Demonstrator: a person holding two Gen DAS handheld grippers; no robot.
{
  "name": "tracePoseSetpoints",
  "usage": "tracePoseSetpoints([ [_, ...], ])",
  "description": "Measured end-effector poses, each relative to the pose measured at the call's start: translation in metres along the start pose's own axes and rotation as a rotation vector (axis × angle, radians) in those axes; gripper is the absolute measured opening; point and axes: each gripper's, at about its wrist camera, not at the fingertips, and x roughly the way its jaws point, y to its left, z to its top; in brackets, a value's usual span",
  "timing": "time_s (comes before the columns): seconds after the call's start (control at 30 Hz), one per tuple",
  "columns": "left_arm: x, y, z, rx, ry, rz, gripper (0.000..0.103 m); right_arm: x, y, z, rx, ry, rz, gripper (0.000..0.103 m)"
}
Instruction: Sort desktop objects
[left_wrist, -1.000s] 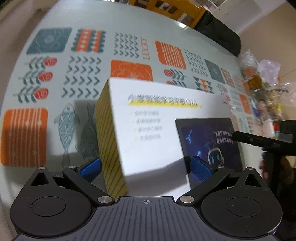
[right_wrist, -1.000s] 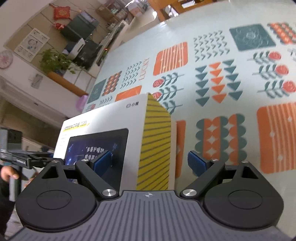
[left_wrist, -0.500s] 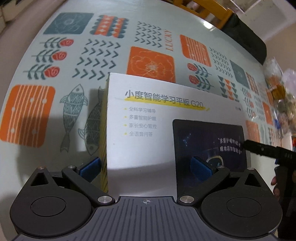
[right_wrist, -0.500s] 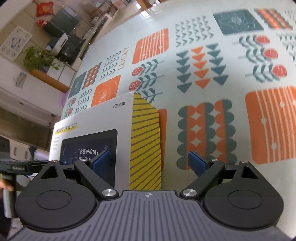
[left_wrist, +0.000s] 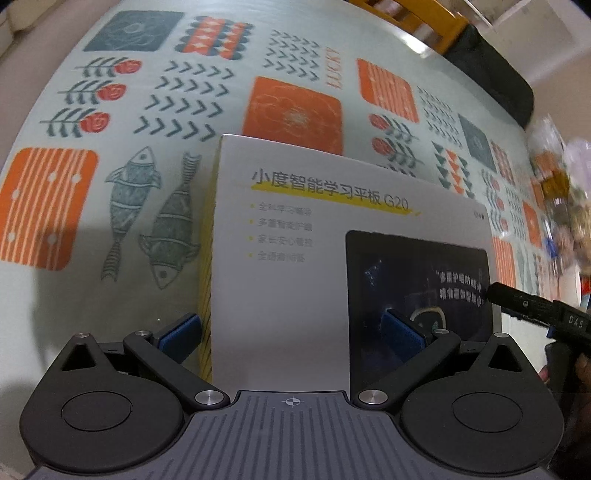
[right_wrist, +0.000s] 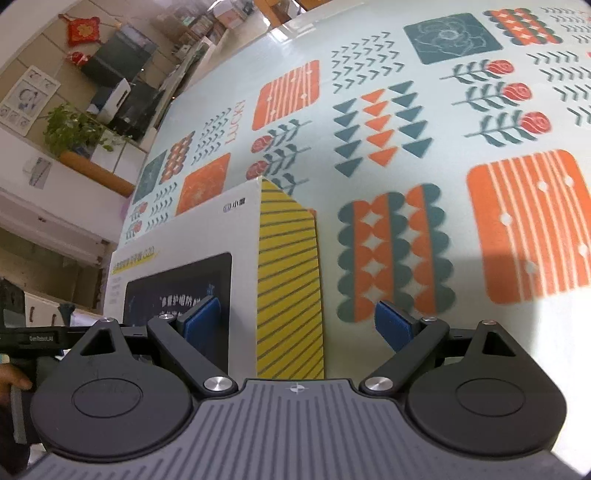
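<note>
Since a second earlier, we had lowered the tablet box flatter toward the patterned surface. Our left gripper and right gripper straddled its opposite ends, jaws spread wide.

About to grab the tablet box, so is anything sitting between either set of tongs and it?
Nothing visible. The left tongs straddle one end of the tablet box and the right tongs straddle the other, both open.

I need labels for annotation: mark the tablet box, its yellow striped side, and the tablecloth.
tablet box (left_wrist: 295, 280): left wrist view, white top face.
yellow striped side (right_wrist: 288, 291): right wrist view, mid-panel.
tablecloth (right_wrist: 388, 254): right wrist view, scalloped motif.
</note>
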Motion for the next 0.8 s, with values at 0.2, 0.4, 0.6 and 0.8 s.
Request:
tracePoseSetpoints([
  [0.2, 0.0, -0.002, -0.005, 0.045, 0.011, -0.011, 0.103, -0.01, -0.005, -0.02, 0.012, 0.018, -0.001, 0.103],
  [0.4, -0.001, -0.007, 0.004, 0.042, -0.043, 0.022, 0.103, -0.01, 0.02, -0.007, -0.082, -0.035, -0.101, 0.103],
  [0.6, 0.004, -0.008, 0.024, -0.017, -0.089, 0.049, 0.103, 0.017, 0.039, 0.036, -0.147, -0.075, -0.125, 0.103],
  [0.8, 0.007, -0.008, 0.022, -0.045, -0.078, 0.043, 0.103, 0.017, 0.041, 0.031, -0.183, -0.099, -0.142, 0.103],
])
